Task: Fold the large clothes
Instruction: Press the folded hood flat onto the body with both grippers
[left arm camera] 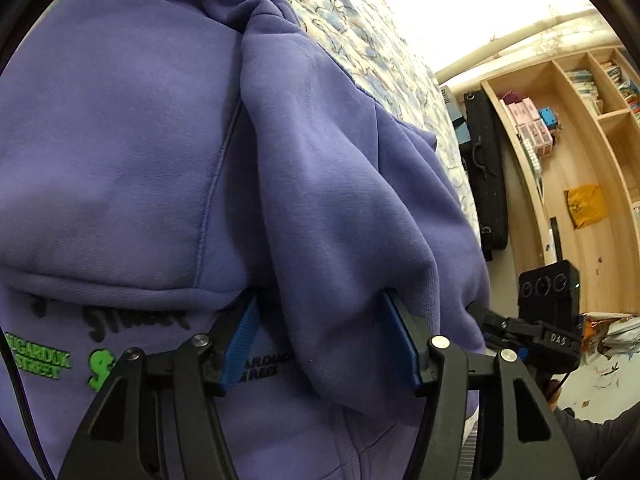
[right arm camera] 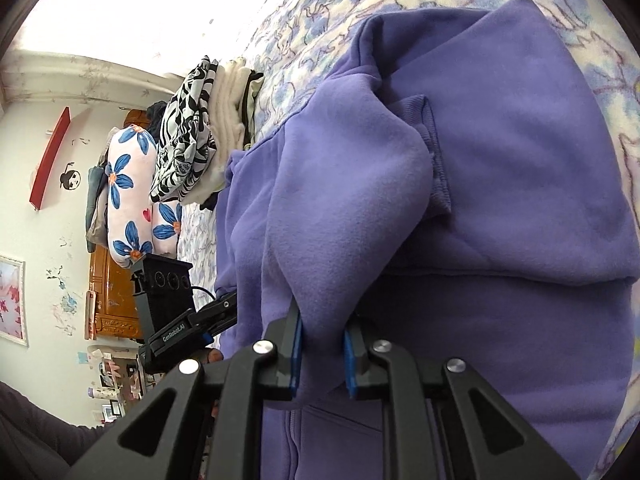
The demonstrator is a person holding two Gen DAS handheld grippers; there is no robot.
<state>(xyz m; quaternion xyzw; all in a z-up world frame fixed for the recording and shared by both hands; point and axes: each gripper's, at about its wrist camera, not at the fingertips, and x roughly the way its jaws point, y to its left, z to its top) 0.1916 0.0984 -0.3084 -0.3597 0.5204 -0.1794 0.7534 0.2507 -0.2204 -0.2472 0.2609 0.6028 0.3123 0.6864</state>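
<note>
A large purple hoodie (left arm camera: 120, 140) with green and black lettering lies spread on a floral bedspread (left arm camera: 352, 20). In the left wrist view my left gripper (left arm camera: 320, 336) stands open, its blue pads wide apart. A thick fold of sleeve (left arm camera: 332, 200) droops loosely between them onto the hoodie's front. In the right wrist view my right gripper (right arm camera: 323, 354) is shut on a bunched fold of the other sleeve (right arm camera: 340, 208), whose ribbed cuff (right arm camera: 436, 168) lies across the hoodie (right arm camera: 520, 160). Each wrist view shows the other gripper's black body at its edge.
A stack of folded clothes (right arm camera: 200, 128) and flowered pillows (right arm camera: 128, 184) sit at the bed's far end. Beside the bed stand a black case (left arm camera: 484, 176) and a wooden shelf unit (left arm camera: 580, 160). A wooden cabinet (right arm camera: 112, 304) stands by the wall.
</note>
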